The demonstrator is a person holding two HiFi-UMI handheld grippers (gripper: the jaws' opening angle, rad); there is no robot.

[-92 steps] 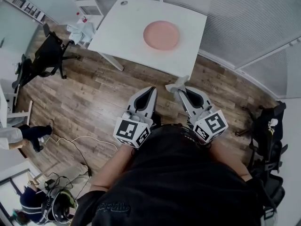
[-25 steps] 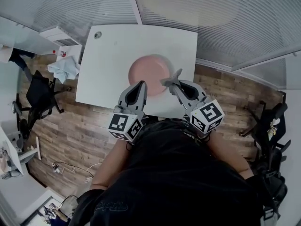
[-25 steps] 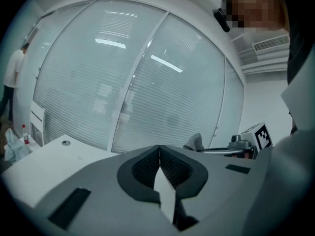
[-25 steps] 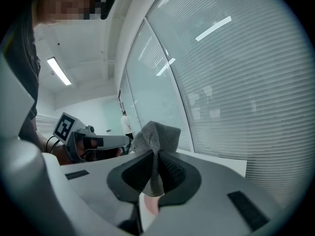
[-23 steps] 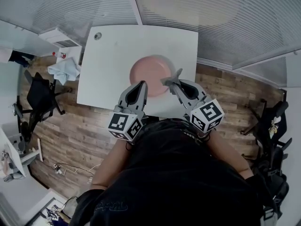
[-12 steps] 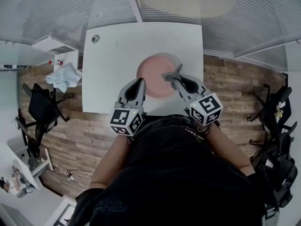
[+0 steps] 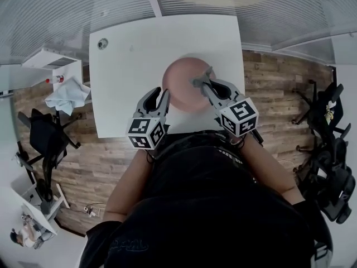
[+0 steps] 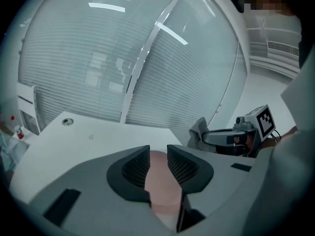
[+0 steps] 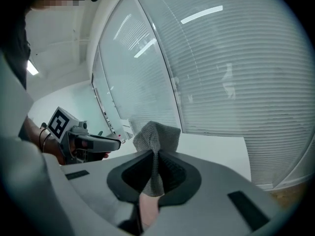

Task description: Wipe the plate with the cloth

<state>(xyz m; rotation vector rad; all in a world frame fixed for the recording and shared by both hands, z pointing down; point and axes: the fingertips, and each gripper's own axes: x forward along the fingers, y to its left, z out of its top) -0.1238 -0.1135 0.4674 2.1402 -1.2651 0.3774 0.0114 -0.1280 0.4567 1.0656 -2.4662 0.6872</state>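
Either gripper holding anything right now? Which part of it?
Right gripper: shut on the grey knitted cloth, pinched at a bunched fold, the rest poking past the jaws. Left gripper: empty, jaws opening, only the round pink plate visible beyond them.

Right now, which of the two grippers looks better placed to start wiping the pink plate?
The right gripper: its jaws are shut on the grey cloth, and it hangs over the right edge of the plate. The left gripper, jaws opening with nothing between them, holds no cloth.
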